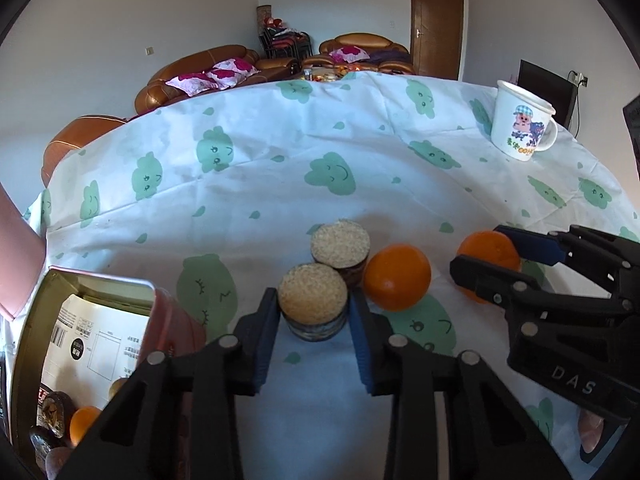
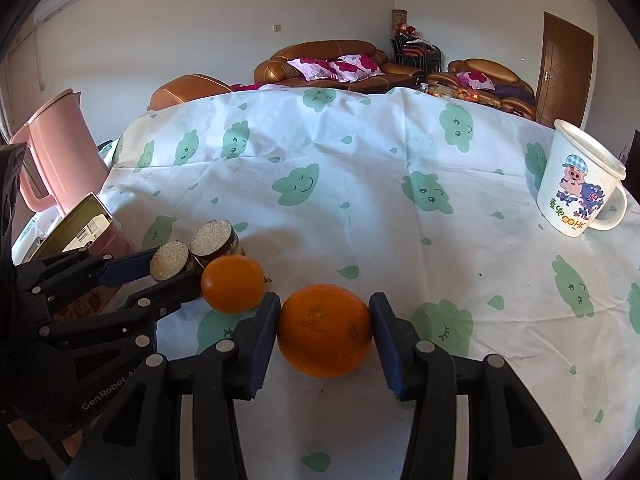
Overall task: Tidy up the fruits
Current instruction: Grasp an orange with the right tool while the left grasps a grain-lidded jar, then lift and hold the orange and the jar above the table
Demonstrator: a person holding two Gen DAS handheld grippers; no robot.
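Two short cut cane-like pieces with pale grainy tops and dark skin stand on the tablecloth. My left gripper (image 1: pixel 314 295) is shut on the nearer piece (image 1: pixel 313 300), its blue pads against both sides. The other piece (image 1: pixel 341 245) stands just behind it. A loose orange (image 1: pixel 397 278) lies to their right. Further right, my right gripper (image 1: pixel 478 248) is shut on a second orange (image 1: pixel 486 254). In the right wrist view that gripper (image 2: pixel 325 300) clasps the orange (image 2: pixel 324 330) on the cloth, with the loose orange (image 2: pixel 233 284) and my left gripper (image 2: pixel 176 266) to its left.
An open pink tin box (image 1: pixel 92 292) stands at the near left with an orange (image 1: pixel 82 418) and dark items inside. A pink kettle (image 2: pixel 60 152) is behind it. A white cartoon mug (image 2: pixel 576 184) stands far right on the cloud-print tablecloth (image 2: pixel 360 200).
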